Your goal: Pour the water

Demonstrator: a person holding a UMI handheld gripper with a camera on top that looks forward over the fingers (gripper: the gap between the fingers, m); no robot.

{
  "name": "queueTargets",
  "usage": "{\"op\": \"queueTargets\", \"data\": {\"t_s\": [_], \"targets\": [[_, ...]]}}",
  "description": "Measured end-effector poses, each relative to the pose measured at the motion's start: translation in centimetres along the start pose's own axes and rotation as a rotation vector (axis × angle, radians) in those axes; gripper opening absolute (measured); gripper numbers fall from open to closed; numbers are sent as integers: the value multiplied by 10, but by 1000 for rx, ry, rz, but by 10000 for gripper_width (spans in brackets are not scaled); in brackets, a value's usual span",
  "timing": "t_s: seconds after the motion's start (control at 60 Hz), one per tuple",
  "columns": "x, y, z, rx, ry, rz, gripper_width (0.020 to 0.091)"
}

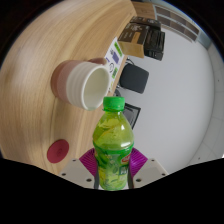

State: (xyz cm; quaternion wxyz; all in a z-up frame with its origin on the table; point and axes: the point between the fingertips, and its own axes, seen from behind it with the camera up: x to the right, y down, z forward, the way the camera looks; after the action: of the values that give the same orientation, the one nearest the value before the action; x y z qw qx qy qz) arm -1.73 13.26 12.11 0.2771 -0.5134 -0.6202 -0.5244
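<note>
gripper (113, 168) clenched on upright green bottle (113, 140); white paper cup (84, 84) lies tipped on the worktop (40, 100), beyond and left.

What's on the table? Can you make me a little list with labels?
surface: round light wooden table
held item: green plastic bottle with a green cap, upright
tool: tool, pink pads pressing the bottle from both sides
cup: white cup, beyond the bottle, its opening towards the camera
cup contents: cannot tell
other item: dark red round disc on the table, beside the bottle
background: black things on the floor beyond the table, unclear
</note>
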Motion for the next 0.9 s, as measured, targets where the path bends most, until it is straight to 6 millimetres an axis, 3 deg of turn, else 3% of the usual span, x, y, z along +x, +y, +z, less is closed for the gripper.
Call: {"op": "queueTargets", "data": {"t_s": [0.217, 0.333, 0.533, 0.667, 0.767, 0.9], "targets": [[3, -3, 7, -33, 18, -97, 385], [0, -10, 2, -3, 9, -20, 384], [18, -15, -26, 117, -46, 569, 391], [34, 8, -37, 195, -58, 1006, 390], [33, 23, -39, 250, -86, 1341, 391], [13, 38, -26, 291, -133, 1667, 390]]}}
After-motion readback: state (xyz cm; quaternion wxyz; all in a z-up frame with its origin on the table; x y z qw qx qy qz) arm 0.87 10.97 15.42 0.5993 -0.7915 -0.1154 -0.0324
